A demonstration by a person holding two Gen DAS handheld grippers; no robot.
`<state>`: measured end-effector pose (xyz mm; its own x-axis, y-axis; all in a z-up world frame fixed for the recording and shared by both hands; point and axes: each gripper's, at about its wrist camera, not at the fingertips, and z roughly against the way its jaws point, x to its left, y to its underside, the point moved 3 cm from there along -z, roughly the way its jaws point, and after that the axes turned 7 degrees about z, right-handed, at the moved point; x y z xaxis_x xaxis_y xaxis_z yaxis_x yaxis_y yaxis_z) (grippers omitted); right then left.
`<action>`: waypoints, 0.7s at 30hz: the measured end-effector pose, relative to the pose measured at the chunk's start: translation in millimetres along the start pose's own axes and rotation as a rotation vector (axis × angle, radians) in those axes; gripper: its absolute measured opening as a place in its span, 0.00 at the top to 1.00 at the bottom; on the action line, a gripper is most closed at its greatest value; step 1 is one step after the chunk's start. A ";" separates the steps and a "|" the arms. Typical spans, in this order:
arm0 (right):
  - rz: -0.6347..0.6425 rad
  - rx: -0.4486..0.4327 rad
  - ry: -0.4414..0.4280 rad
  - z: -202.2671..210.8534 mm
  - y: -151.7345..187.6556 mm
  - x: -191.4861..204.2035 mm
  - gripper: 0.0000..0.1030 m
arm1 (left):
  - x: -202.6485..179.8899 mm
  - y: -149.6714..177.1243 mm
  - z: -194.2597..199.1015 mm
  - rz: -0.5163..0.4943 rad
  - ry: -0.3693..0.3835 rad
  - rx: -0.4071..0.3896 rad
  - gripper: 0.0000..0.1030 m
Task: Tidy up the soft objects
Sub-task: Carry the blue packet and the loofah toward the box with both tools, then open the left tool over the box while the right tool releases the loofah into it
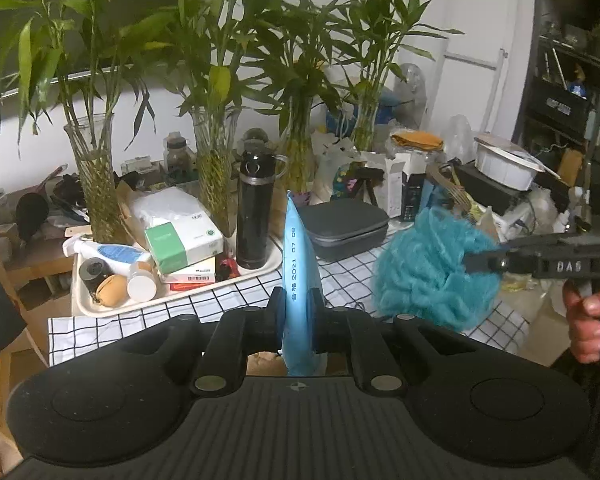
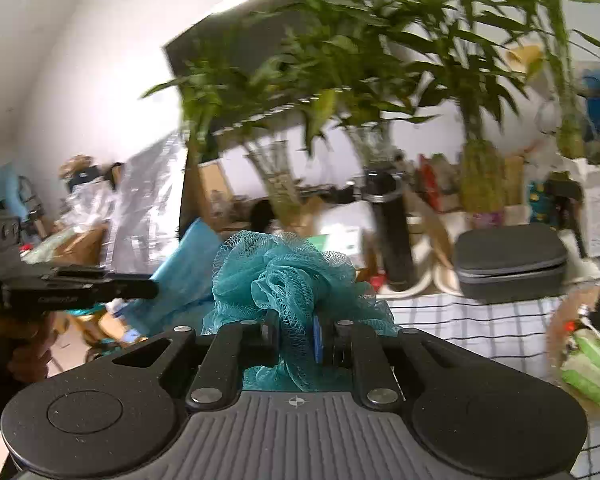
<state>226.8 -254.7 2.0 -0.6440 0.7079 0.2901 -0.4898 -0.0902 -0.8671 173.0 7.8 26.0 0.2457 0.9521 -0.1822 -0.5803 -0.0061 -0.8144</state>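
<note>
My left gripper (image 1: 297, 312) is shut on a soft blue packet (image 1: 298, 264) with a printed date, held edge-on and upright above the checked tablecloth. The same packet (image 2: 184, 276) shows at the left of the right wrist view, held by the left gripper (image 2: 152, 286). My right gripper (image 2: 296, 336) is shut on a teal mesh bath sponge (image 2: 284, 276) and holds it in the air. In the left wrist view the sponge (image 1: 424, 276) hangs at the right, with the right gripper (image 1: 476, 260) clamped on it.
A white tray (image 1: 112, 308) holds a black flask (image 1: 254, 216), boxes and bottles. Glass vases of bamboo (image 1: 96, 184) stand behind. A grey zip case (image 1: 344, 228) lies on the checked tablecloth (image 1: 340, 276). Clutter and a white bowl (image 1: 504, 164) sit at the right.
</note>
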 end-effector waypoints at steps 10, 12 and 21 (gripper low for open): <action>0.072 0.124 -0.104 -2.0 26.3 39.0 0.83 | -5.7 16.9 11.5 0.053 -0.083 0.063 0.89; 0.092 0.165 -0.101 -6.6 33.0 44.8 0.83 | -4.4 22.3 11.7 0.071 -0.091 0.083 0.89; 0.171 0.316 -0.095 -23.2 59.9 68.5 0.82 | -4.8 48.4 8.7 0.090 -0.121 0.148 0.89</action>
<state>167.0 -195.5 -39.5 -0.7765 0.5972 0.2011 -0.5185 -0.4241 -0.7425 137.0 5.6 -7.8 0.0977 0.9796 -0.1755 -0.7054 -0.0562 -0.7066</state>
